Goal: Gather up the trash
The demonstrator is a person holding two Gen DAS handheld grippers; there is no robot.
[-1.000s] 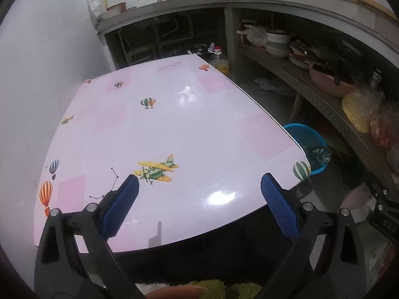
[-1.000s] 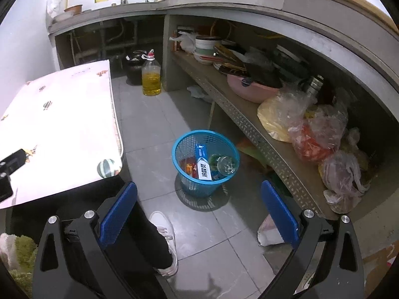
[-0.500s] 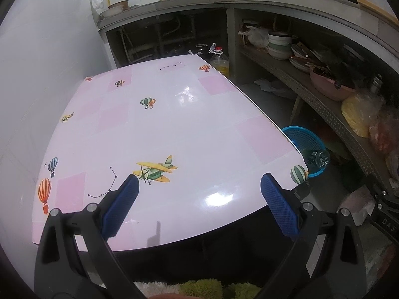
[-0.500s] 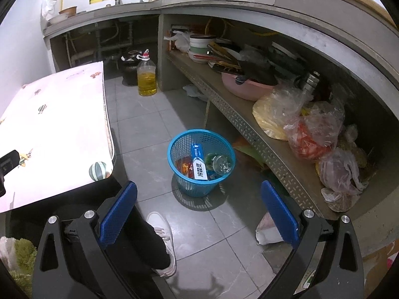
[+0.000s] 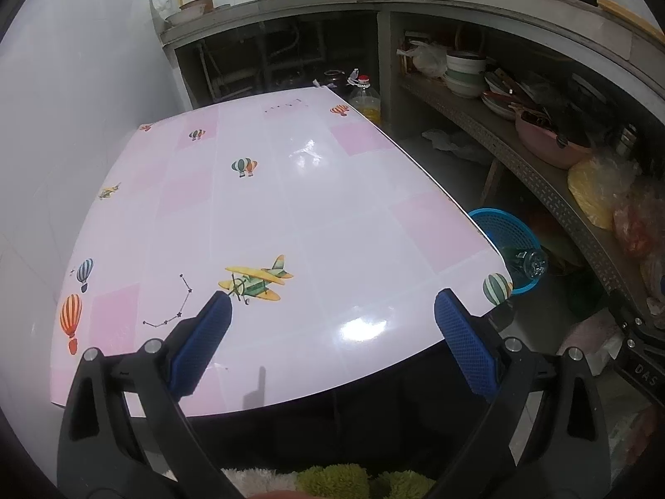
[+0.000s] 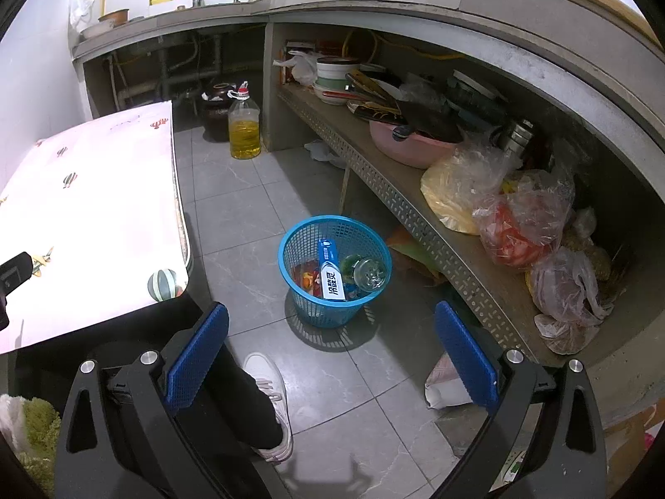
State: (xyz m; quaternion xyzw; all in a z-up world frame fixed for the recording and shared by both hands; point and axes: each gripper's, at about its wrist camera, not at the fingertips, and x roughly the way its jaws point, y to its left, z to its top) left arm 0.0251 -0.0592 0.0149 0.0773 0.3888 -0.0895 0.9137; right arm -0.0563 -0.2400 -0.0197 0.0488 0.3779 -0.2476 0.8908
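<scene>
A blue mesh trash basket stands on the grey floor tiles, holding a white and blue toothpaste box, a clear bottle and some coloured wrappers. In the left wrist view the basket peeks out past the table's right edge. My right gripper hangs open above the floor, nearer to me than the basket, with nothing between its blue pads. My left gripper is open over the near edge of the pink table, whose top shows only printed balloons and planes.
A person's dark trouser leg and white shoe stand just under the right gripper. A cooking oil bottle sits on the floor by the counter. The low shelf at right carries bowls, a pink basin and plastic bags.
Both grippers have drawn back a little, so the table and the basket look slightly farther off. Both stay open and hold nothing.
</scene>
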